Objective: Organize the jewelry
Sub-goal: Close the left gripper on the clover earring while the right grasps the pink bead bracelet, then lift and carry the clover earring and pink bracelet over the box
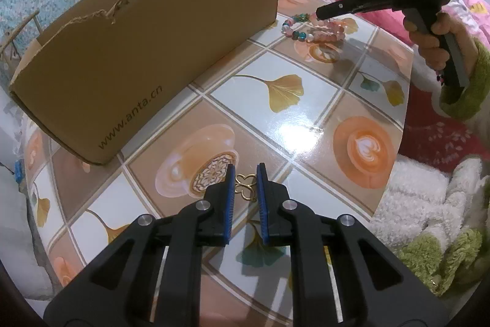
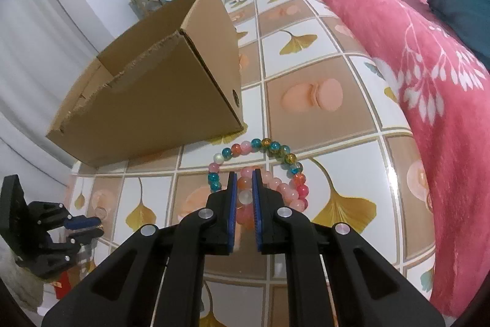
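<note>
Jewelry lies in two spots on the desk (image 1: 306,112), whose top is printed with leaves and coffee cups. Near the front edge a small gold butterfly-shaped piece (image 1: 246,187) rests flat on the desk, right between the blue pads of the left claw (image 1: 246,173). The pads stand a little apart on either side of it; whether they press on it I cannot tell. Farther along, just past the corner of the cardboard box (image 2: 153,100), sit two bead bracelets: a multicoloured one (image 2: 260,144) in blue, amber and orange, and a pink one (image 2: 283,187) lying inside its curve. The right claw (image 2: 243,173) is nearly clenched, its pads squeezed in on pink beads of the pink bracelet, with the multicoloured loop arcing around the fingertips. In the left wrist view, the right claw's tip meets the bracelets beside the box, and a hand (image 1: 428,39) in a green fuzzy sleeve (image 1: 471,81) grips its handle. A pink floral blanket (image 2: 413,57) borders the desk's far side.
</note>
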Motion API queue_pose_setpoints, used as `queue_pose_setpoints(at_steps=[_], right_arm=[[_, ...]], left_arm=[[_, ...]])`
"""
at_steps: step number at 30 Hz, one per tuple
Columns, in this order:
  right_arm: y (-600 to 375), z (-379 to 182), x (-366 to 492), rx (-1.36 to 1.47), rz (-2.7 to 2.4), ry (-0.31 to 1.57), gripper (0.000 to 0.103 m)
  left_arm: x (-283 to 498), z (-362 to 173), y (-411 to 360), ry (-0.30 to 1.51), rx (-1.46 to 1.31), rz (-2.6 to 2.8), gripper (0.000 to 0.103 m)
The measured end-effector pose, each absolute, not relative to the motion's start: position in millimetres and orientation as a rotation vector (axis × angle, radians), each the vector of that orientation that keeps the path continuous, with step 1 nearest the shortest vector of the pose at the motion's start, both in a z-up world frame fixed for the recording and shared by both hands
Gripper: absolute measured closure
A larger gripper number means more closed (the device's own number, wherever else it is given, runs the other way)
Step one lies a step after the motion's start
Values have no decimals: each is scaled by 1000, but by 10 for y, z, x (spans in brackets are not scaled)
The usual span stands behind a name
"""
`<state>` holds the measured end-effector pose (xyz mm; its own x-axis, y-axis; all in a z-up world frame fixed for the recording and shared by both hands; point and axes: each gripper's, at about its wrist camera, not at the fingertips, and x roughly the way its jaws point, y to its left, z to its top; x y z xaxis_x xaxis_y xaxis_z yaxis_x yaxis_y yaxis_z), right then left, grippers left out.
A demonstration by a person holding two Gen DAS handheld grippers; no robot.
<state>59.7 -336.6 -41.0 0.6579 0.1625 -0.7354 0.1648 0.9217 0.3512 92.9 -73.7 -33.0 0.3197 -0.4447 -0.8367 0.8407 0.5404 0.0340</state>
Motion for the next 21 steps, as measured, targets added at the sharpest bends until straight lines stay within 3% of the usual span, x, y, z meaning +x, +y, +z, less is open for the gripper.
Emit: queue_pose_setpoints(at_steps=[21], right_arm=[[-3468, -65, 398, 476, 50, 752, 93]], left_arm=[[777, -73, -651, 787, 486, -859, 90]])
